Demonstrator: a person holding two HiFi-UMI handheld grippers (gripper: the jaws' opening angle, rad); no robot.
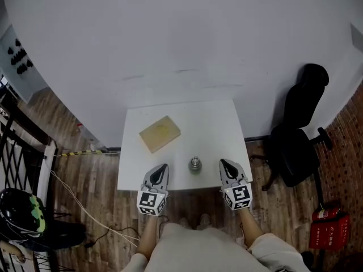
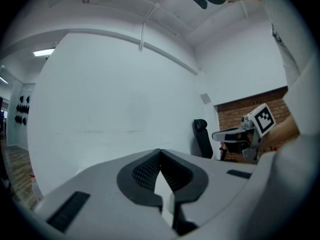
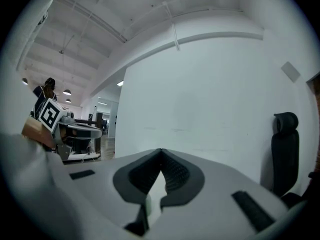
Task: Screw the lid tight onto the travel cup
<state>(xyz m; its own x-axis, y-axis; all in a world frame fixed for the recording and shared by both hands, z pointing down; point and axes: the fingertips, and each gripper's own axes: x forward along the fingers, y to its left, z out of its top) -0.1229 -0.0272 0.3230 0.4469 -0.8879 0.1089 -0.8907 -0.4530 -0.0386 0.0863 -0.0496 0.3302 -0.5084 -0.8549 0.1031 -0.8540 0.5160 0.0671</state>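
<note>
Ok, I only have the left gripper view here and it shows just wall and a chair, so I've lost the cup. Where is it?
Observer: The travel cup stands on the white table, near the person's edge, between the left tongs and the right tongs, touching neither.
Operator: Are the right tongs carrying anything?
Observer: No. The right gripper view shows them shut with nothing between them.
Operator: Anything else on that table?
Observer: One tan block, lying farther back and left of the cup, apart from it.
</note>
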